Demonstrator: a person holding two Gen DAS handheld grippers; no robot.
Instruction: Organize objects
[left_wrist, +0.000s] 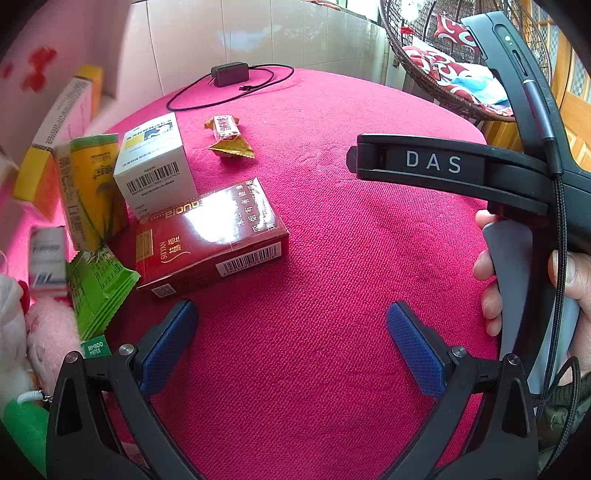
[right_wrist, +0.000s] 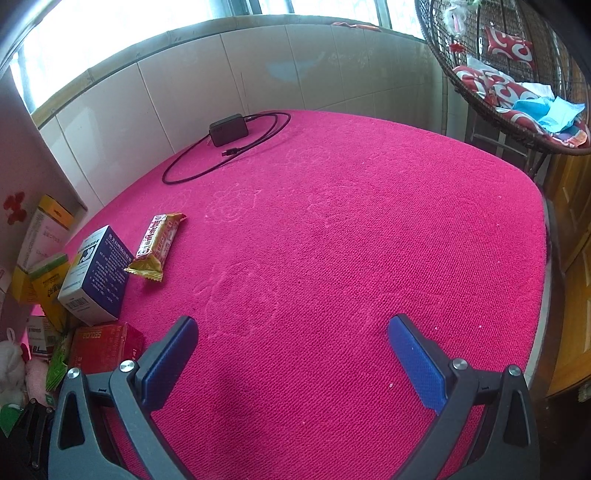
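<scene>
A red cigarette box (left_wrist: 210, 236) lies flat on the pink tablecloth (left_wrist: 332, 240), just ahead and left of my open, empty left gripper (left_wrist: 291, 325). Behind it stand a white box (left_wrist: 155, 166) and a yellow-green box (left_wrist: 92, 188). A yellow snack bar (left_wrist: 227, 134) lies further back. A green packet (left_wrist: 98, 288) lies at the left edge. My right gripper (right_wrist: 291, 339) is open and empty over bare cloth; it sees the snack bar (right_wrist: 157, 245), white box (right_wrist: 96, 277) and red box (right_wrist: 107, 345) at its left.
A black charger with cable (left_wrist: 231, 75) lies at the table's far edge, also in the right wrist view (right_wrist: 229, 129). Plush toys (left_wrist: 44, 332) and more boxes (left_wrist: 66, 110) crowd the left side. A wicker chair (right_wrist: 517, 81) stands beyond the far right. The other gripper's body (left_wrist: 480, 173) is at right.
</scene>
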